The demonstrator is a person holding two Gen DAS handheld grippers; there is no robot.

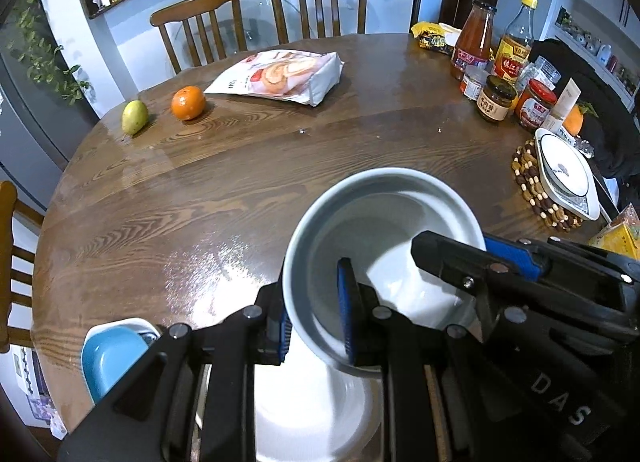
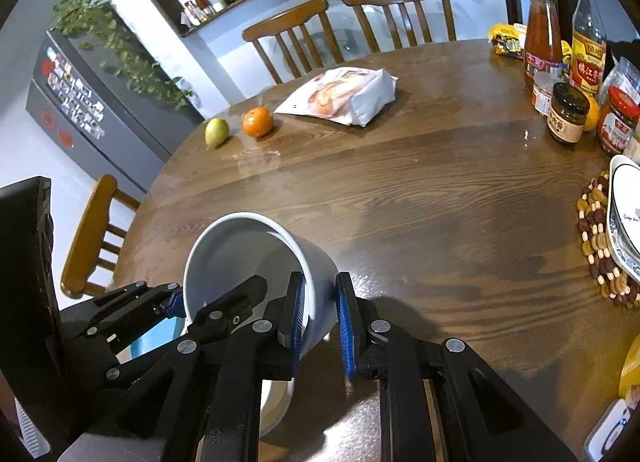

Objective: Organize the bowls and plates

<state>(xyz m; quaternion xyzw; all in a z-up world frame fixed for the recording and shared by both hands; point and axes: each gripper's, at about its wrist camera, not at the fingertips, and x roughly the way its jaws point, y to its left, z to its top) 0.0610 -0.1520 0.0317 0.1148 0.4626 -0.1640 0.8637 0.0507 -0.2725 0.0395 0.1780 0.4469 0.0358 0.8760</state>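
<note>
A grey-white bowl (image 1: 380, 222) hangs tilted above the wooden table (image 1: 200, 190), held by both grippers. My left gripper (image 1: 316, 322) is shut on the bowl's near-left rim, one blue pad inside and one outside. From the right, my right gripper (image 1: 480, 250) is shut on the opposite rim. In the right wrist view the bowl (image 2: 240, 250) sits between my right gripper's (image 2: 320, 322) pads, with my left gripper (image 2: 200, 298) on its far side. Under the bowl lies a white dish (image 1: 312, 414). A blue dish (image 1: 112, 358) sits at the table's near edge.
A stack of white plates (image 1: 568, 174) rests on a beaded trivet (image 1: 528, 178) at the right edge. Jars and bottles (image 1: 496, 98) crowd the far right. A snack bag (image 1: 284, 76), an orange (image 1: 188, 102) and a pear (image 1: 134, 116) lie farther back. Chairs (image 1: 316, 2) stand behind the table.
</note>
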